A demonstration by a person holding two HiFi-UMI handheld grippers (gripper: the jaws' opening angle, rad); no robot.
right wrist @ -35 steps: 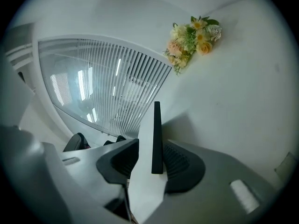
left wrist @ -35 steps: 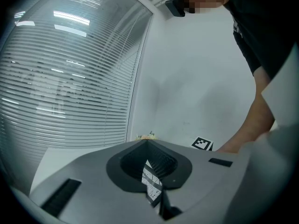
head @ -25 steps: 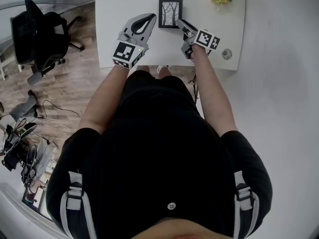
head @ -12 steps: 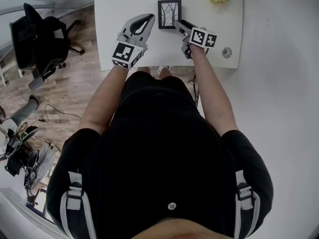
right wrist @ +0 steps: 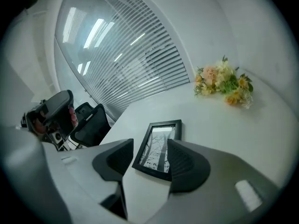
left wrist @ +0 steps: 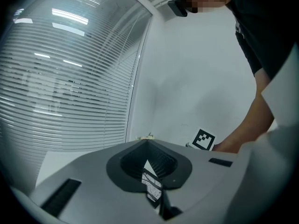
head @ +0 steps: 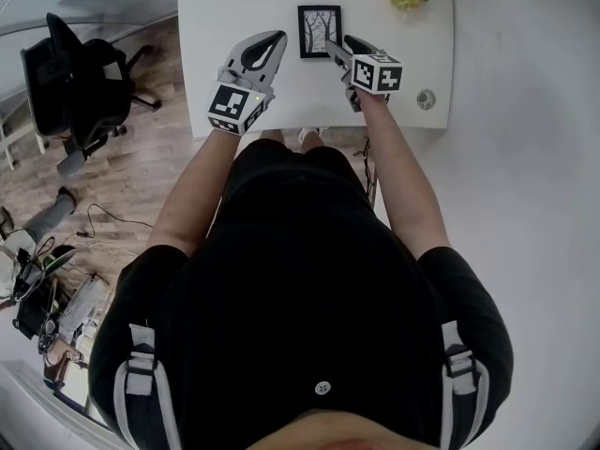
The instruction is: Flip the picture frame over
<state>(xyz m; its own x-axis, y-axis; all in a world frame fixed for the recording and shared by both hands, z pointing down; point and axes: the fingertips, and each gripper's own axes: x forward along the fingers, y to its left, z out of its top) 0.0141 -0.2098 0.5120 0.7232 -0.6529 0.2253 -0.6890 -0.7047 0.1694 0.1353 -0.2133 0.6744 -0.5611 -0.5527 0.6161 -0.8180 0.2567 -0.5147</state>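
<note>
Flip looks finished or unstarted: your picture frame [head: 320,31] lies picture-up at the counter's [head: 234,7] twelve o'clock, the right tool's [head: 338,43] jaws have just been opening, released around its near corner, and the left tool [head: 277,36] is clenched empty.

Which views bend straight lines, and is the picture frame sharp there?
Head view: table edges bow, picture frame small but sharp. Right gripper view: window blinds curve strongly, frame clear. Left gripper view: blinds curve too; only a sliver of frame shows.

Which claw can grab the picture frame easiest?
Probably the right. The right claw has just been opening, and the frame shows between its jaws, not pinched. The left claw is shut and off to the frame's side.
</note>
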